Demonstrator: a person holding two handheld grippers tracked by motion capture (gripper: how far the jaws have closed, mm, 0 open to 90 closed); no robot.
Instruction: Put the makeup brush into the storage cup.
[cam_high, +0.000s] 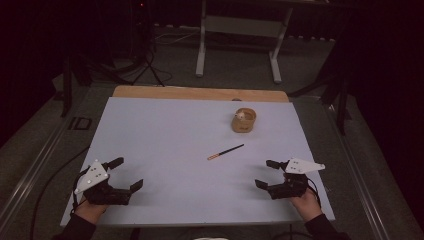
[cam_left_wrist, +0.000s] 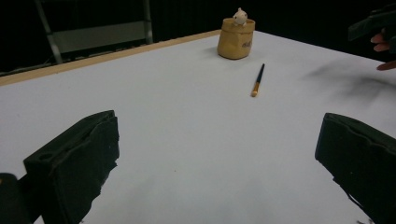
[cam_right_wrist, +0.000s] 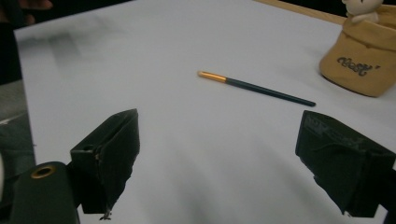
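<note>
— Both tools sit near the person's edge of the table (cam_high: 150, 130), empty. The left gripper (cam_high: 122, 176) has its jaws spread wide with nothing between them, and the right gripper (cam_high: 268, 174) is just as wide, also holding nothing.

— And the thing they would go for?

— The brush (cam_high: 226, 151), a thin dark handle with an orange-gold end. In the right gripper view it lies ahead of the jaws and a little toward the right one (cam_right_wrist: 256, 87), flat on the white sheet. The tan pot (cam_high: 244, 120) stands beyond it (a small pale figure pokes out of its top).

— So what might go wrong?

— The brush is slim and lies flat, so the jaws could close above it, or nudge it and send it rolling. A grip at the very tip would probably let it swing and droop.

— And the pot?

— It looks light and soft-sided in the left gripper view (cam_left_wrist: 236, 38). A jaw or the brush end catching its rim could tip it or push it away from the claw.
</note>
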